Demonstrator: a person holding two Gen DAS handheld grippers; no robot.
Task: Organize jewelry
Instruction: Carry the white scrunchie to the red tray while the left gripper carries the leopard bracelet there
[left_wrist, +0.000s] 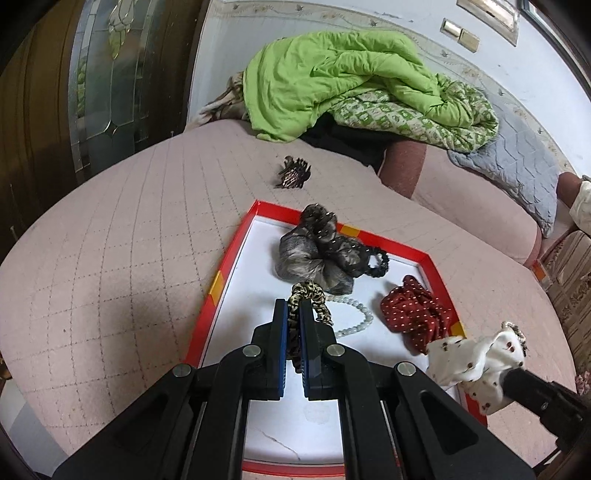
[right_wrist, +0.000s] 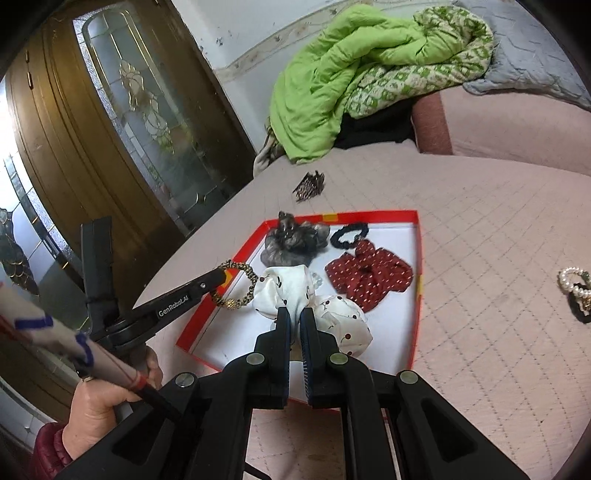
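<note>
Left wrist view: left gripper nearly closed, pinching a leopard hair tie over the near part of the red tray. Right gripper likewise narrow, clamped on the white scrunchie with cherry print, held above the tray's near half.

In the tray: grey scrunchie far left, black hair tie beside it, red dotted scrunchie at right, pale bead bracelet near centre, partly behind the left fingers. Outside it: a dark claw clip on the far side, a pearl bracelet well to the right.

Surface is a pink quilted bed. Green quilt heaped at the far end, grey pillow right of it; wooden door with leaded glass at left.

Tray's near edge hidden by the grippers.
</note>
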